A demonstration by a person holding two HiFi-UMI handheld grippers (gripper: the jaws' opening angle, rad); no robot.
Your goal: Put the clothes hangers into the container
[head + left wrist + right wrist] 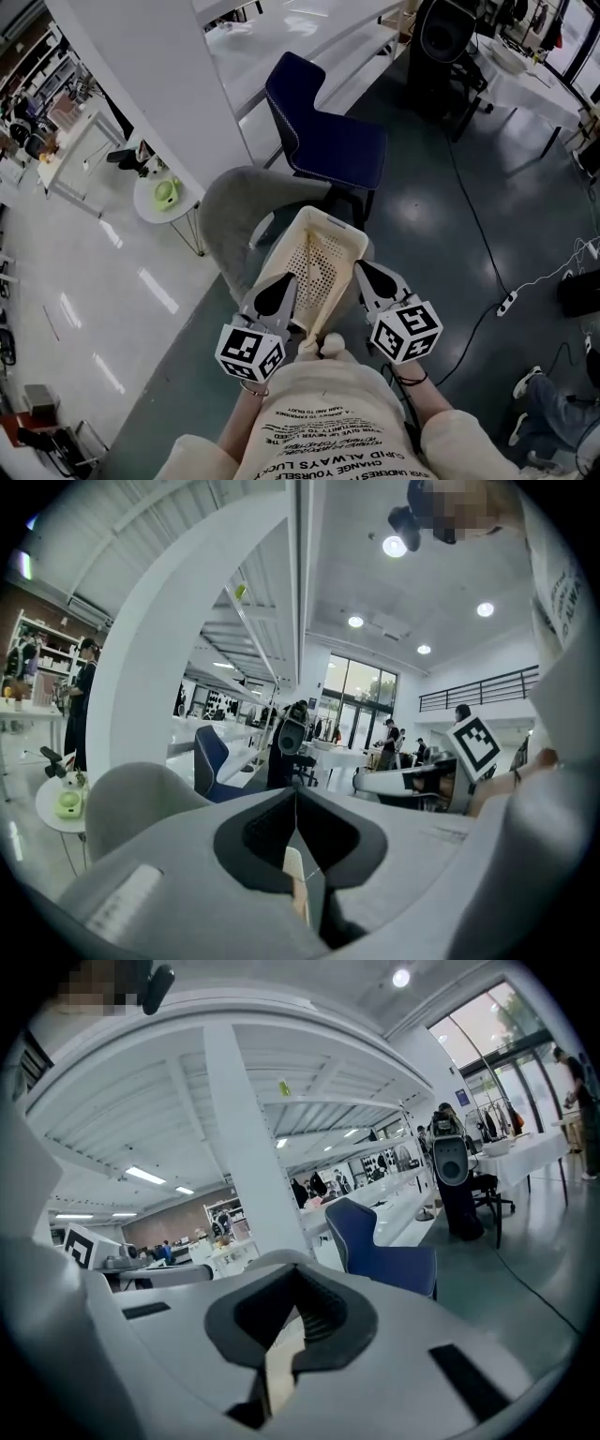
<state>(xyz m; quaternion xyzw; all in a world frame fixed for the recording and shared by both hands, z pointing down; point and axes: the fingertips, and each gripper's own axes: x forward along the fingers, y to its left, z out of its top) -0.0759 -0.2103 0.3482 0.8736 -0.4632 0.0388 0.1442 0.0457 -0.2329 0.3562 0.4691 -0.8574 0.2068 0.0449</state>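
A cream perforated basket (319, 258) hangs in front of my chest, over a grey armchair. My left gripper (287, 278) is shut on its left rim. My right gripper (360, 266) is shut on the right rim. In the left gripper view the jaws (296, 799) meet at the tips, with a thin cream strip of the basket (295, 878) pinched behind them. The right gripper view shows the same: shut jaws (298, 1283) with a cream edge of the basket (279, 1363) between them. The basket's mesh floor looks bare, and no clothes hanger shows in any view.
Under the basket stands the grey armchair (230, 202), with a blue chair (328, 131) behind it. A small round white table (164, 197) is at the left beside a wide white column (150, 66). Cables and a power strip (506, 302) lie on the floor at the right.
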